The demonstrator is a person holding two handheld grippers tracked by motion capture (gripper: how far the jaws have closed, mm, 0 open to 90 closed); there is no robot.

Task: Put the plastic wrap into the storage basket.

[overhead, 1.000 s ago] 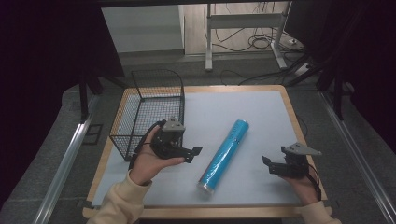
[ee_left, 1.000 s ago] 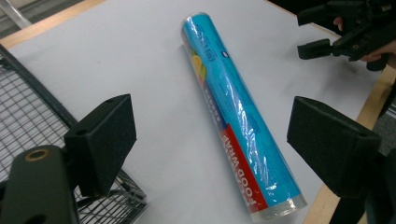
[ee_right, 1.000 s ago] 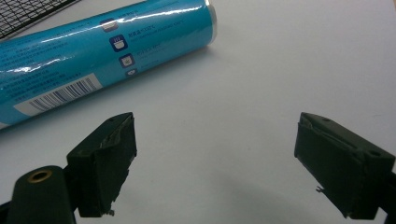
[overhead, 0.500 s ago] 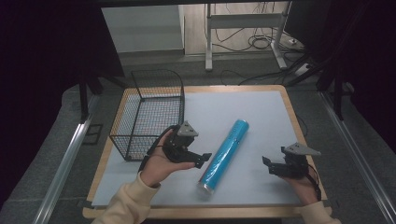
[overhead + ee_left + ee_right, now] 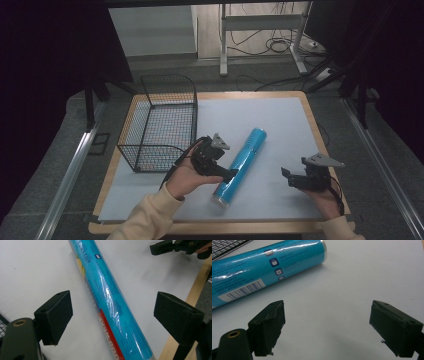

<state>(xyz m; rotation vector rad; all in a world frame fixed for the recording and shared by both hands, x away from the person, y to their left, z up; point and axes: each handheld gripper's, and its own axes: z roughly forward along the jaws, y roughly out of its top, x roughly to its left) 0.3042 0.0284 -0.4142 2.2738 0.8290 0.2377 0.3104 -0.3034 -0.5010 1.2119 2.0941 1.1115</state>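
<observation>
Currently the blue cling-wrap roll (image 5: 240, 165) lies diagonally on the white mat, just right of the wire basket (image 5: 159, 122). Left gripper (image 5: 112, 315) straddles it, jaws wide, nothing gripped; right gripper (image 5: 332, 327) gapes empty, apart. Risk: the glossy cylinder could roll or slip if pinched off-centre.

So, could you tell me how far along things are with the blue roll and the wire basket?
Nothing looks finished: the wire basket holds nothing I can see, and the blue roll lies flat on the white mat. In hand: the left gripper is open, its jaws straddling the roll's near end without touching it. The right gripper is open over bare mat. Gripping, lifting and presumably basketing the roll remain.
</observation>
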